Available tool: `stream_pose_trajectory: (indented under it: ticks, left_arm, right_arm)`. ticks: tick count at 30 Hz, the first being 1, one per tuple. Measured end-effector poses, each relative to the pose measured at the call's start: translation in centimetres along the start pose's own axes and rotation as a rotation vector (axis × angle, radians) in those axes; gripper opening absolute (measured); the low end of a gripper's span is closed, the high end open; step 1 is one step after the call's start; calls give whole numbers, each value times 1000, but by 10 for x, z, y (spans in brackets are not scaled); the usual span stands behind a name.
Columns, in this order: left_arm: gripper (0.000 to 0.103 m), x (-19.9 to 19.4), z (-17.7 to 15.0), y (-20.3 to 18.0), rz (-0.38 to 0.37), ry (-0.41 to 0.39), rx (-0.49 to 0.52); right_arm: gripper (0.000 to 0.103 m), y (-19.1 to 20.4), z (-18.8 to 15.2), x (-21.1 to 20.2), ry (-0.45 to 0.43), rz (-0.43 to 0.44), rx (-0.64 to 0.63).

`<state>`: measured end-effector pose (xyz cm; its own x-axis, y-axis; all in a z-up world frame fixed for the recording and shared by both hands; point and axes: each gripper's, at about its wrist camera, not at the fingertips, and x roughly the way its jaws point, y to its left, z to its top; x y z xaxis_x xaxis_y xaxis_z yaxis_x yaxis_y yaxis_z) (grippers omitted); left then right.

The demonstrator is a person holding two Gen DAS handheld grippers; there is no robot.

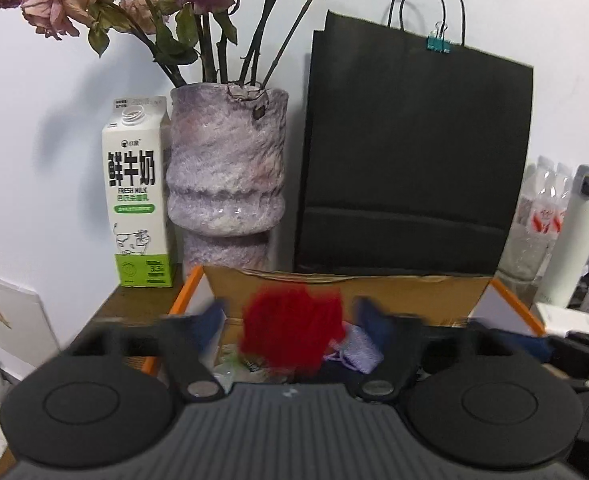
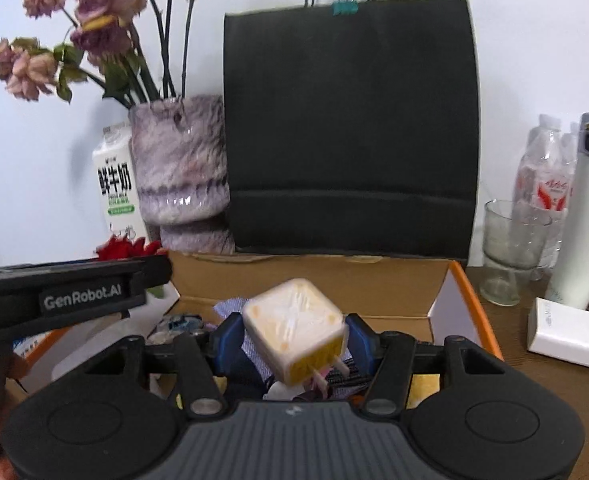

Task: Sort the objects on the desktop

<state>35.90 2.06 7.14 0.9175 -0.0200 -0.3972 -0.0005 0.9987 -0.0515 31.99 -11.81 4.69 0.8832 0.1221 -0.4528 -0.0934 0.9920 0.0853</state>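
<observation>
Your right gripper point(image 2: 294, 336): clenched on a cream-and-yellow cube point(image 2: 294, 326), raised over the open cardboard box point(image 2: 314, 284).

Your left gripper point(image 1: 290, 320): jaws spread wide, a red fuzzy object point(image 1: 292, 326) between them. Blur hides whether either finger touches it, so I cannot tell if it is grasped.

Box contents: lavender knit piece point(image 1: 358, 350), dark items, other small things, all within its walls.

Worktop, right edge: white box point(image 2: 574, 338), glass point(image 2: 510, 248), white flask point(image 2: 586, 216), unsorted.

Progress, judged: well under way; two items in hand, several left.
</observation>
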Motion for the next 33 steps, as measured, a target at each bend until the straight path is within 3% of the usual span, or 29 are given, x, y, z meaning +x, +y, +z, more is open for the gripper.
stream_pose_trajectory:
  ticks: [2, 7, 18, 23, 33]
  left_arm:
    - [103, -5, -1, -2, 33, -34, 15]
    - [103, -13, 2, 0, 39, -49, -2]
    - [103, -48, -10, 13, 39, -14, -95]
    - [103, -88, -20, 14, 26, -14, -127]
    - [103, -166, -55, 13, 15, -20, -99]
  right_arm:
    - [93, -2, 1, -1, -5, -17, -1]
    - [102, -8, 4, -13, -34, -41, 11]
    - [103, -11, -8, -45, -32, -81, 8]
    - [103, -14, -21, -83, -46, -83, 13]
    - [103, -13, -58, -165, -35, -74, 20]
